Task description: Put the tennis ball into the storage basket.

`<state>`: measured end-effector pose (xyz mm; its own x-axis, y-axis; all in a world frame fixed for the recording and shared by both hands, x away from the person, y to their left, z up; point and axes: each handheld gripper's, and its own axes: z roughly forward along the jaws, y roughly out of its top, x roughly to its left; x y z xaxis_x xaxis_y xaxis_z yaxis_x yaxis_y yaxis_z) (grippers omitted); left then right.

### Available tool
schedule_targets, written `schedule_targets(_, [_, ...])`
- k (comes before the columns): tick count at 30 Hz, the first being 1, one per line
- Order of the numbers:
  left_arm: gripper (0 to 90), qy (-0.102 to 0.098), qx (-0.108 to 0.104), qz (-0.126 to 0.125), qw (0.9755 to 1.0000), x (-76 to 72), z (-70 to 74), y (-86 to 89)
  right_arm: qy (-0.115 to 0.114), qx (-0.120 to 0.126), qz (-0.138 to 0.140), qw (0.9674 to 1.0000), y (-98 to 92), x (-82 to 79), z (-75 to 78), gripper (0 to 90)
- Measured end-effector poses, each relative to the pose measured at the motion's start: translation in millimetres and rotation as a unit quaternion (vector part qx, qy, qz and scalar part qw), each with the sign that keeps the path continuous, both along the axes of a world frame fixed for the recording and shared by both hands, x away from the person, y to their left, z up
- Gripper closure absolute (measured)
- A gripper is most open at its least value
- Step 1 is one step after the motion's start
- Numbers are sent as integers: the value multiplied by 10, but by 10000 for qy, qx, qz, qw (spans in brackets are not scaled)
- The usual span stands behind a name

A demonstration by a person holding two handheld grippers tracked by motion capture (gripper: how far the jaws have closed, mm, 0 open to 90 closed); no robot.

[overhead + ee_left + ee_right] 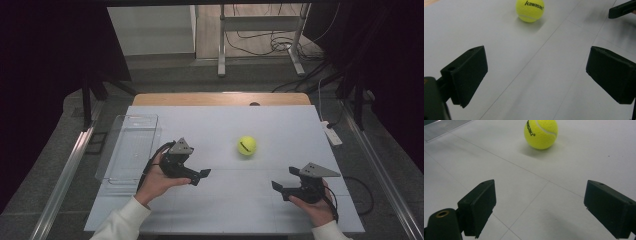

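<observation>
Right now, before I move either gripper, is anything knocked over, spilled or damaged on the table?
Nothing stands out. The tennis ball sits alone and intact on the table; the clear tray lies flat at its left edge. Left gripper and right gripper are open, holding nothing.

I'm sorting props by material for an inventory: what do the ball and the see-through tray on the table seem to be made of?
The ball looks like a tennis ball: fuzzy yellow-green felt, matte, with a pale curved seam and black printed lettering, presumably over rubber. The tray looks like clear, glossy rigid plastic: the table shows through it and its rims catch light, though glass can't be ruled out.
</observation>
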<state>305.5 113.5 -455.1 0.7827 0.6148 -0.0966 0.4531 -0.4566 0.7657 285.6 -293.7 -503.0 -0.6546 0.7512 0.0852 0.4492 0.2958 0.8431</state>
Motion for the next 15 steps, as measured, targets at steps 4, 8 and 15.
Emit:
schedule_targets(4, [42,-4,-11,-48,10000,34,7,-59,1,-6,-5,10000,0,-1,-1,107])
schedule_targets(8, [43,-6,-23,-75,10000,67,13,-113,1,-9,-9,10000,3,1,-3,107])
schedule_targets(15, [44,-3,-15,-131,9999,156,21,-235,1,3,10,10000,0,9,-6,107])
